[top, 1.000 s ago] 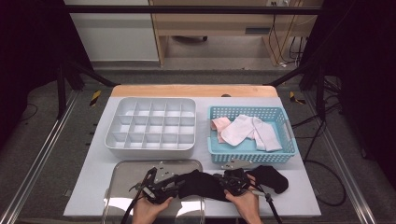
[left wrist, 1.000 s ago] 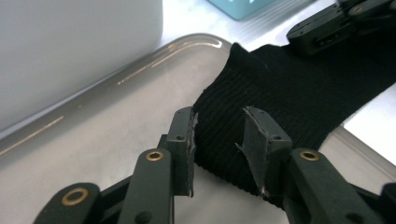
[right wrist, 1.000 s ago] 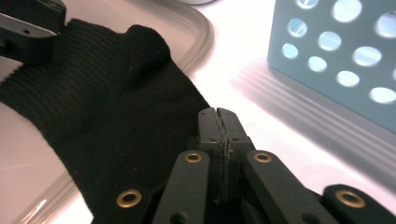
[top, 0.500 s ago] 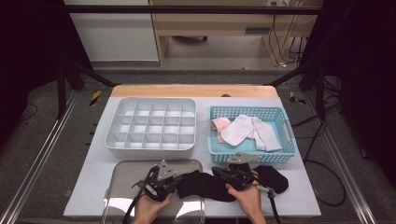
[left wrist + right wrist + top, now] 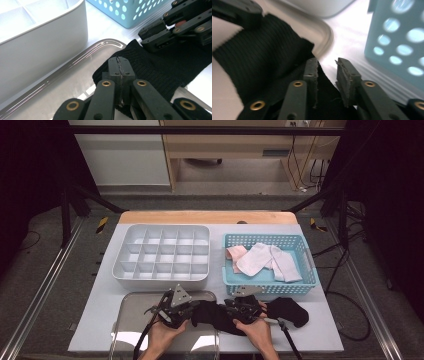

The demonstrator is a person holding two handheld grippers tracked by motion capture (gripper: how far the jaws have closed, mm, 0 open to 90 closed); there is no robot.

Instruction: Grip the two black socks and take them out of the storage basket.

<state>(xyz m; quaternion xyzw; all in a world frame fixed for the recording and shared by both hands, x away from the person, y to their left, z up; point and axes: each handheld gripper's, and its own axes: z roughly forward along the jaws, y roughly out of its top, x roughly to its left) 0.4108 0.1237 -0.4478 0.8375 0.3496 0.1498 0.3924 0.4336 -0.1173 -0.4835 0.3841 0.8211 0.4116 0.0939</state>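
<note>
A black sock lies along the table's front, its cuff end reaching onto the metal tray. My left gripper is over the tray's right side, jaws pressed together on the sock's ribbed cuff; the left gripper shows no gap. My right gripper is just to its right, over the sock's middle. The right gripper has just been opening: its jaws stand apart with the black sock under them and nothing pinched. The right gripper also appears in the left gripper view.
A white divided organizer stands behind the tray. To its right is a blue perforated basket holding white socks and a pink one. The tray's rim and the basket's wall lie close ahead of the right gripper.
The left gripper's jaws have closed on the sock's cuff. The right gripper has shifted slightly left and its jaws have parted off the sock.
</note>
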